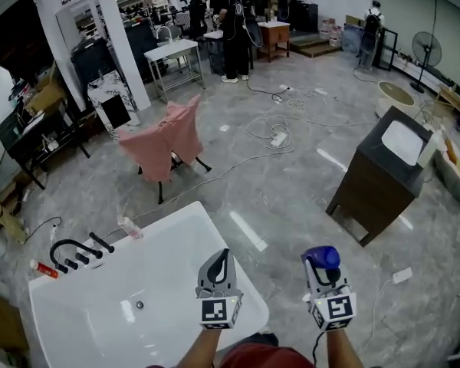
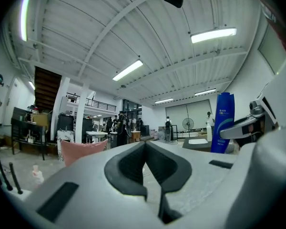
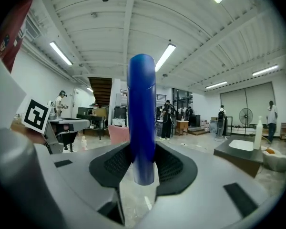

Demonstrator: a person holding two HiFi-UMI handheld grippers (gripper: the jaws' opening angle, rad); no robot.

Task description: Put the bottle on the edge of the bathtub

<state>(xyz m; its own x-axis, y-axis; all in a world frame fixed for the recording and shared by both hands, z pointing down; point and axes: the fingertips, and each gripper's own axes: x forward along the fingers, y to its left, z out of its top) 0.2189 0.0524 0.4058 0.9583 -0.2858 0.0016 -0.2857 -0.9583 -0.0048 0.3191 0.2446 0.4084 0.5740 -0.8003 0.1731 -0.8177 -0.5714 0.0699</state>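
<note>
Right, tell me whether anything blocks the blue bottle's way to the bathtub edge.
Only the left gripper, empty and shut, is in the way. It hangs over the bathtub's near right corner, between the rim and the blue bottle clamped in the right gripper. The rim farther along that side is bare.

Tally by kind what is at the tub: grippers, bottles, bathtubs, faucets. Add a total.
Grippers: 2 (left gripper, right gripper)
Bottles: 2 (blue bottle in the right gripper, small bottle on the tub rim)
Bathtub: 1
Faucet: 1
Total: 6
</note>
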